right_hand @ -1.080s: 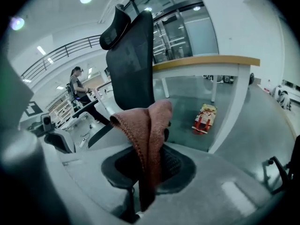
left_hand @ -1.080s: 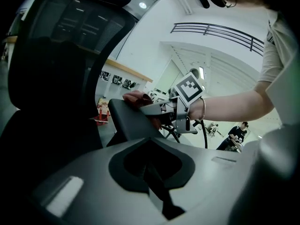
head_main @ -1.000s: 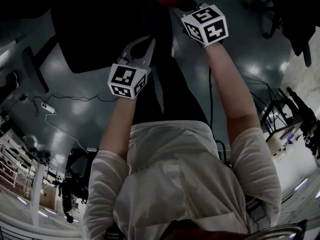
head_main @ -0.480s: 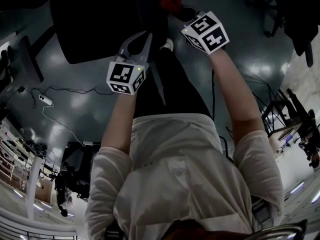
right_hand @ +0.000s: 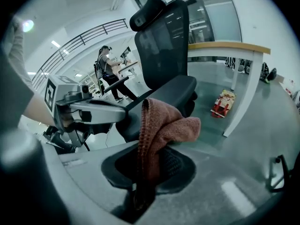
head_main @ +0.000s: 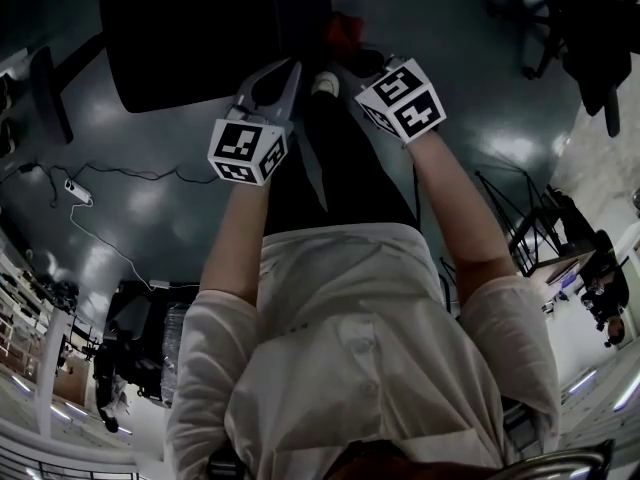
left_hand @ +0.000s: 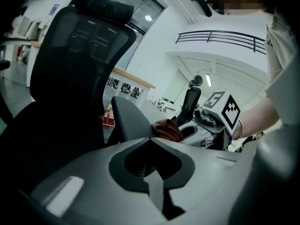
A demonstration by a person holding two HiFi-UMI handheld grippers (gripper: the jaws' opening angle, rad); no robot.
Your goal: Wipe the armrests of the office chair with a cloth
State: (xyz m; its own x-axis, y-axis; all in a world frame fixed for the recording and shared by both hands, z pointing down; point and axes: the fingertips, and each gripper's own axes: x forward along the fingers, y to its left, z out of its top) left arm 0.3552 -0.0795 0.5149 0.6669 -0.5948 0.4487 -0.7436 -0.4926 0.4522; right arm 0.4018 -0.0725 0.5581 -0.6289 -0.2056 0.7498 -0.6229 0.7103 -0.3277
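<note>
While the left gripper hangs with its jaws closed on nothing beside the mesh-backed office chair, the smooth, tapered armrest has the nubby, rust-red cloth bunched just beside its end — pinched fast in the right gripper.

office chair cropped at top edge, cloth half hidden

From the head we look steeply down, while cameras on the left gripper and right gripper face each other along their jaws, all sharing the office chair.
</note>
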